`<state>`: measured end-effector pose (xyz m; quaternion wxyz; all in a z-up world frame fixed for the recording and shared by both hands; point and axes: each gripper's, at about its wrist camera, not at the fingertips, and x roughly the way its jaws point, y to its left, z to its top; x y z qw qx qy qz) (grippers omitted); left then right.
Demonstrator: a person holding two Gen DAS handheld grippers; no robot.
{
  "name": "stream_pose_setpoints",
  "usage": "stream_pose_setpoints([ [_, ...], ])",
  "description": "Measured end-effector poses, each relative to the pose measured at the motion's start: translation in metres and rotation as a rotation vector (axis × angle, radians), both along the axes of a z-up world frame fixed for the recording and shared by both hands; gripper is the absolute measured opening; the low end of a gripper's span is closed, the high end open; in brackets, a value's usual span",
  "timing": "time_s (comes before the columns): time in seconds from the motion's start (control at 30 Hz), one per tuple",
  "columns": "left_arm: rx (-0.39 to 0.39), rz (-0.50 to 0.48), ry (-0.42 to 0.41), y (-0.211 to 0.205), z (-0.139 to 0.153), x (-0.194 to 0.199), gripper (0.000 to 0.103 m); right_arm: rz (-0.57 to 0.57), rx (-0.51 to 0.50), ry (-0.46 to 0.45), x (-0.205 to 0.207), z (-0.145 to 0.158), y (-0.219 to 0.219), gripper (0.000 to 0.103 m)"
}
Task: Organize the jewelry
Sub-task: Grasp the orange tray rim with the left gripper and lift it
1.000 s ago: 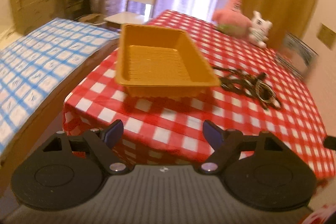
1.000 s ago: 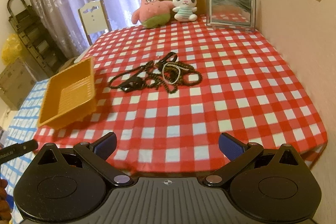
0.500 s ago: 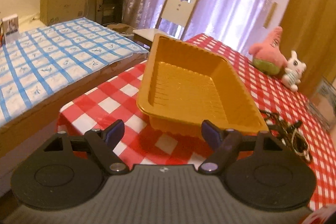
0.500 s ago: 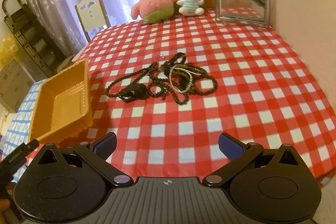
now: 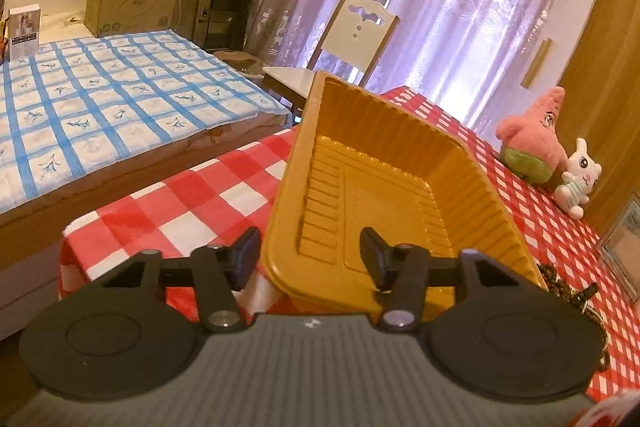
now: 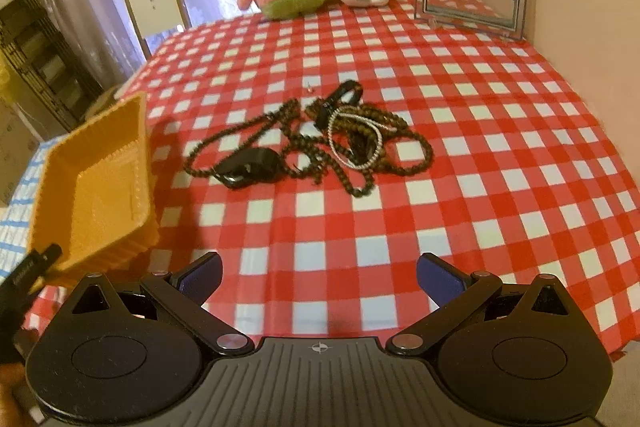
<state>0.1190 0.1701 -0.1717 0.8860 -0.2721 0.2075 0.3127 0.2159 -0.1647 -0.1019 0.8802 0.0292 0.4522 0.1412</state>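
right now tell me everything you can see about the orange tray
The orange tray is a rectangular, glossy, thin plastic-looking container with ribbed sloping walls, a flat floor and a flared rim. It is empty. It sits at the table's near left corner on the red checked cloth. The left gripper's open fingers straddle its near corner wall, one inside, one outside; contact is unclear.

Orange tray (image 6: pixel 100 187) on red-white checked tablecloth (image 6: pixel 480 167).

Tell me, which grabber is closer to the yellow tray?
Left. The left gripper has its open fingers straddling the near corner of the yellow tray. The right gripper hovers open over the tablecloth, off to the tray's right.
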Motion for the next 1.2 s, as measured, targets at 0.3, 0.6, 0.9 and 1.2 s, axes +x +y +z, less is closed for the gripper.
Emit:
stream_pose_setpoints([
  [0.3, 0.04, 0.098, 0.005, -0.008, -0.006, 0.017, 0.022, 0.059, -0.036, 0.034, 0.026, -0.011, -0.012, 0.103],
  [0.6, 0.223, -0.044, 0.071, -0.01, 0.013, 0.032, 0.002, 0.095, -0.048, 0.03, 0.045, -0.018, -0.026, 0.103],
  [0.9, 0.419, -0.197, 0.098, -0.014, 0.04, 0.052, 0.003, 0.12, -0.043, 0.011, 0.057, -0.027, -0.035, 0.093],
  [1.2, 0.554, -0.363, 0.068, -0.01, 0.046, 0.082, 0.004, 0.088, -0.044, -0.033, 0.06, -0.036, -0.02, 0.081],
])
